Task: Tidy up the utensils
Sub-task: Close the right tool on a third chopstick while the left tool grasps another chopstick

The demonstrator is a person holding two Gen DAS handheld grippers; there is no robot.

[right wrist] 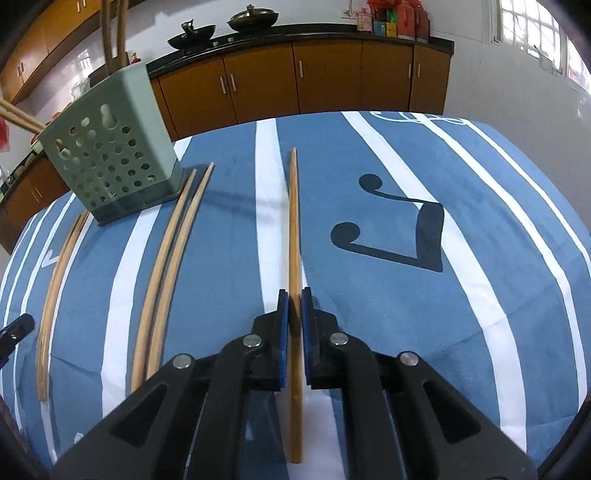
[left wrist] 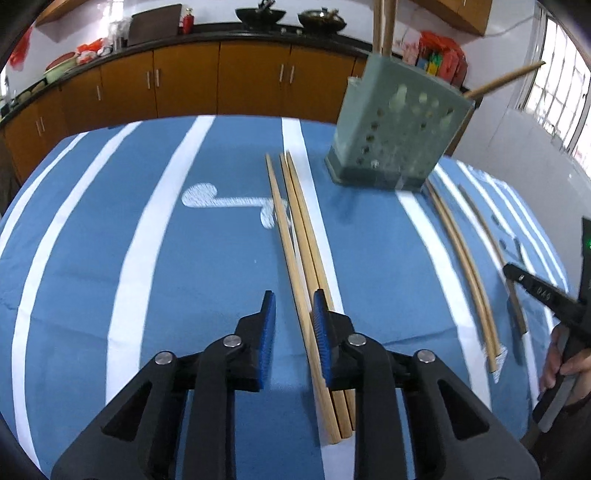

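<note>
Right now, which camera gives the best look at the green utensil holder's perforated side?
The right wrist view: the green utensil holder shows a full perforated wall, sharp, with chopsticks standing in it. The left wrist view shows the holder blurred, its holes harder to make out.

Digits "069" on right gripper (left wrist: pixel 511 273)

Perforated grey-green plastic utensil holder (right wrist: pixel 110 162) stands at the far side of the blue-and-white striped tablecloth (right wrist: pixel 406 295). Wooden chopsticks lie before it: a trio (left wrist: pixel 299 254) to its left, a pair (right wrist: pixel 166 273) and a single stick (right wrist: pixel 294 236) to its right; others stand inside it.
</note>
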